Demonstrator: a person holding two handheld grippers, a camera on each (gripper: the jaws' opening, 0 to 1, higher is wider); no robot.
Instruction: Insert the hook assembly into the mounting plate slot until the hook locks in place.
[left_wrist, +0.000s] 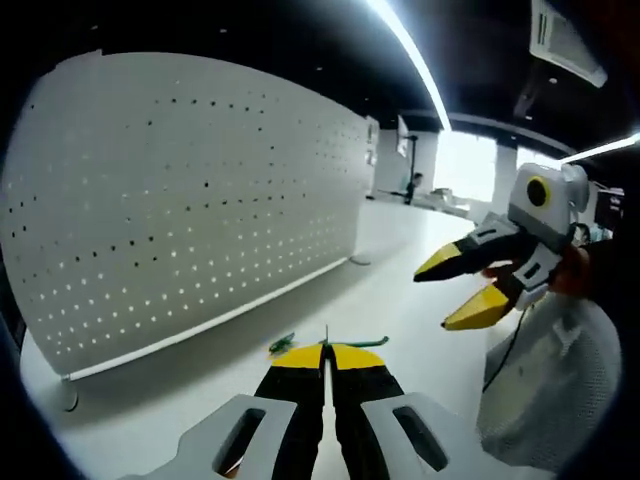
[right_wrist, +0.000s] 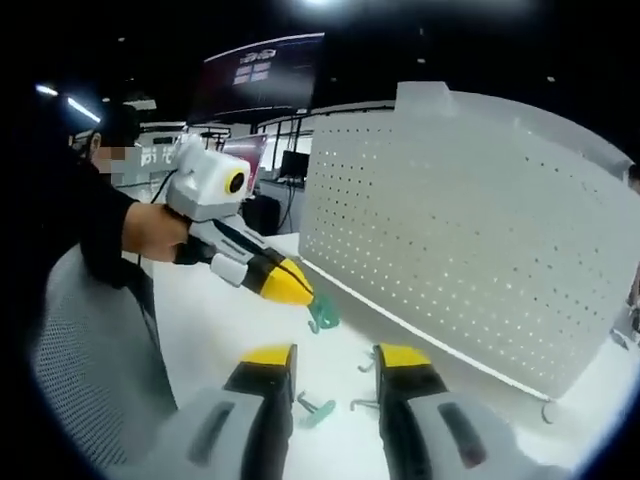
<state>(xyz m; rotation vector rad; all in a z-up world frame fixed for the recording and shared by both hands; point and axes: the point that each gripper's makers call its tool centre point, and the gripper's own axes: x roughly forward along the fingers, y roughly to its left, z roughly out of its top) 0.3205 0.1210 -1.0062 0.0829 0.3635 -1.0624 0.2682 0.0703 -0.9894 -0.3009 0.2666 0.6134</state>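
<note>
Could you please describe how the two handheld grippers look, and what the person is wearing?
Each gripper has a white body with slotted sides and two black jaws ending in yellow tips. The left gripper and the right gripper look identical. A thin dark cable hangs below the right gripper. The person's sleeve is dark.

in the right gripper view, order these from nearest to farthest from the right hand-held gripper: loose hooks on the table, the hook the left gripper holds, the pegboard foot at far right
1. The loose hooks, on the table between and just beyond the open jaws of the right hand-held gripper.
2. The green hook, hanging from the tip of the left hand-held gripper, up and left.
3. The pegboard foot, at the panel's far right base.
</note>
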